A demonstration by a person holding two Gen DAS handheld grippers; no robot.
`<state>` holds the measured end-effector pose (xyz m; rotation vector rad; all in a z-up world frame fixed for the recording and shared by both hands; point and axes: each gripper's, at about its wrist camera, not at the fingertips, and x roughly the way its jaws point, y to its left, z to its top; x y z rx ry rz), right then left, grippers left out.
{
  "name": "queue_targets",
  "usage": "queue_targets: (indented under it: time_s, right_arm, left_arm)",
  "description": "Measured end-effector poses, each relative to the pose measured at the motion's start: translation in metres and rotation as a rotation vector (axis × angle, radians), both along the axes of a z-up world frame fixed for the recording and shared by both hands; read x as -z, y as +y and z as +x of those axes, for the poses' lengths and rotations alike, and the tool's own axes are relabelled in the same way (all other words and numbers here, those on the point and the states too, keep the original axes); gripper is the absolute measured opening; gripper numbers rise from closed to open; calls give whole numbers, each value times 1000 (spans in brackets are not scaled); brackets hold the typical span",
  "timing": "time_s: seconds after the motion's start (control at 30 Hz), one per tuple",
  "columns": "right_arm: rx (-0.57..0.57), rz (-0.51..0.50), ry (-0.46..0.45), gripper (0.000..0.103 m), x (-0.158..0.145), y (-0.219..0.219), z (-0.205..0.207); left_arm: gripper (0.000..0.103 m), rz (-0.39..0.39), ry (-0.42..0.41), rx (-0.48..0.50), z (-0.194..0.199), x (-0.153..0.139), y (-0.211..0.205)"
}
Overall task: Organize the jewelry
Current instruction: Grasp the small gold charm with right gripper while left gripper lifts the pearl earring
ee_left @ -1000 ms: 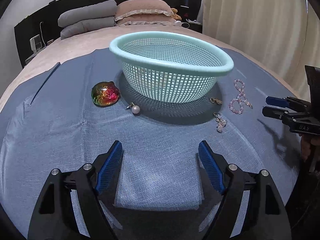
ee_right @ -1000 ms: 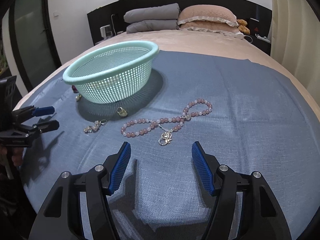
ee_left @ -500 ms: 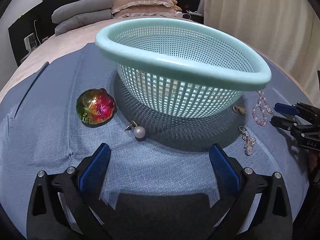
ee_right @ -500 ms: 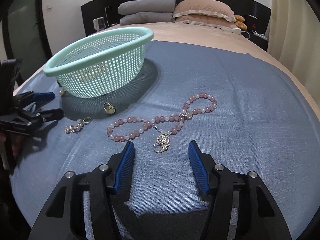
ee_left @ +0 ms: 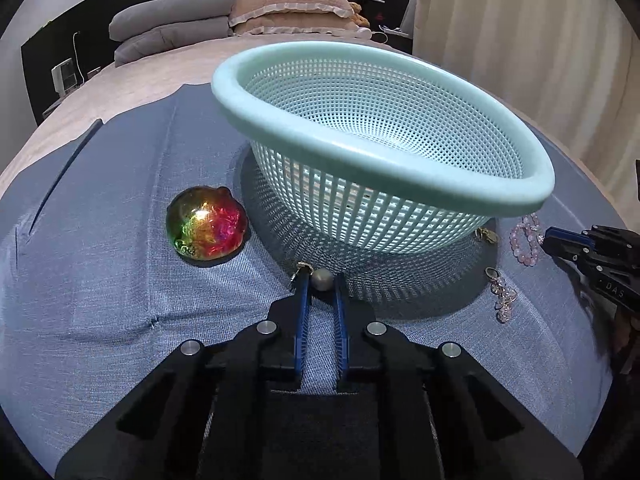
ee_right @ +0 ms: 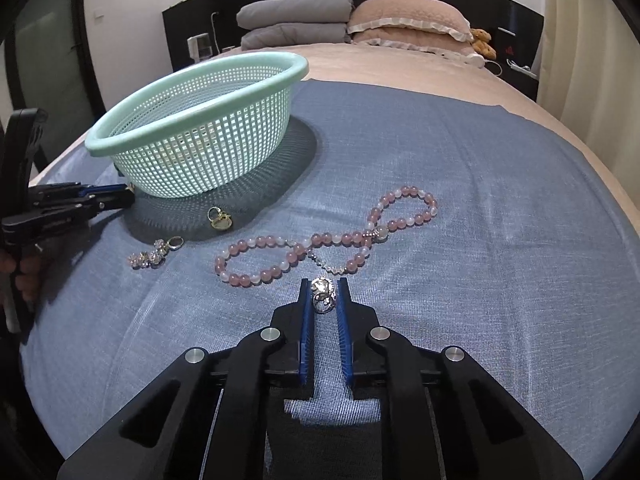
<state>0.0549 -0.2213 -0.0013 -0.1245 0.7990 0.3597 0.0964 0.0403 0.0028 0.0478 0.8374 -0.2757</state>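
Blue cloth (ee_right: 480,168) spreads under the mint basket (ee_left: 380,152); pink bead necklace (ee_right: 320,240) lies right of it; left gripper (ee_left: 321,280) pinches the pearl earring (ee_left: 322,279) against the basket's foot; right gripper (ee_right: 323,294) seemingly clamps the silver pendant (ee_right: 323,296).

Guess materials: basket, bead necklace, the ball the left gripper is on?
Basket: likely moulded plastic, matte mint, even grid holes. Bead necklace: glossy translucent pink beads, stone or glass, can't tell. Ball: smooth pearly sheen, probably a pearl or imitation, between the left gripper fingers.
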Motion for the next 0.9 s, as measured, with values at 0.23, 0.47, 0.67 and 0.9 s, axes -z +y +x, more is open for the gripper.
queue_targets:
  time_s: [0.23, 0.47, 0.67, 0.9]
  right_arm:
    - [0, -3, -8, 2, -4, -4, -7]
    - [19, 9, -14, 2, -8, -13, -7]
    - [34, 50, -37, 2, -20, -22, -12]
    - [-12, 121, -61, 2, -38, -25, -19]
  left_arm:
    - [11, -20, 7, -3, -1, -3, 2]
    - [11, -28, 25, -3, -9, -6, 1]
    - [11, -35, 28, 16, -23, -14, -2]
    - [11, -62, -5, 39, -46, -37, -4]
